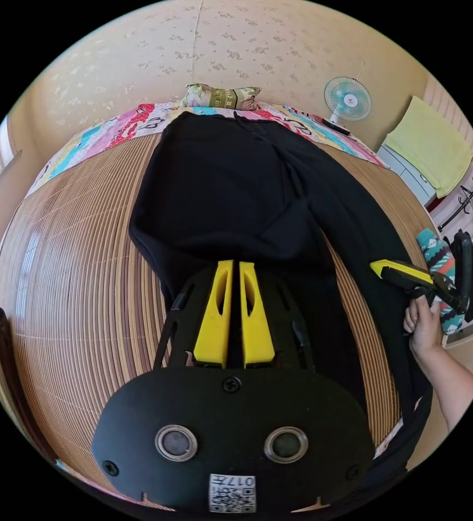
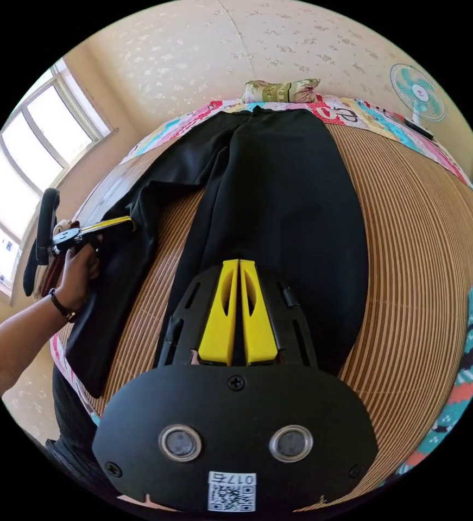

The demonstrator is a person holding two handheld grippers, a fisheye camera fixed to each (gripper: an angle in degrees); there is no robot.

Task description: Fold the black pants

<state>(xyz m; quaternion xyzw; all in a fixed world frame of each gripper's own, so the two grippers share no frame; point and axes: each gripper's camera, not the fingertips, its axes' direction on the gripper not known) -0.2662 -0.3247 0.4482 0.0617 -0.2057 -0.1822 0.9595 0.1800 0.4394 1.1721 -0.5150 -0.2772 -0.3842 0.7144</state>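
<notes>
One pair of black pants (image 1: 231, 195), spread lengthwise over the slatted bamboo mat (image 1: 68, 282) from the near edge up to the patchwork quilt (image 1: 117, 127) at the far edge. Two legs counted in the right gripper view: one lying straight down the middle of the mat, the other splayed toward the mat's left edge and hanging over it. One small cushion (image 1: 220, 96) at the far edge, just beyond the pants.

Two grippers, each with two yellow jaws. Left gripper (image 1: 235, 266): jaws side by side with barely a slit between them, tips over black cloth; whether cloth is pinched between them cannot be told. Seen again in the right gripper view at the mat's left edge (image 2: 126, 221), held by a hand (image 2: 77, 271) with a wristband, its tip against the edge of the splayed leg.

Right gripper (image 2: 239, 265): jaws likewise drawn together, tips over the straight leg; hold on the cloth not discernible. In the left gripper view, same gripper (image 1: 378, 267) at the mat's right edge, tip touching the pants' edge, gripped by the other hand (image 1: 423, 325).

Around: one window (image 2: 24, 179) beyond the mat's left edge, one standing fan (image 1: 347, 100) past the far right corner, one yellow-green towel (image 1: 431, 146) on a cabinet to the right, one patterned knit sleeve (image 2: 464, 369) at the right.
</notes>
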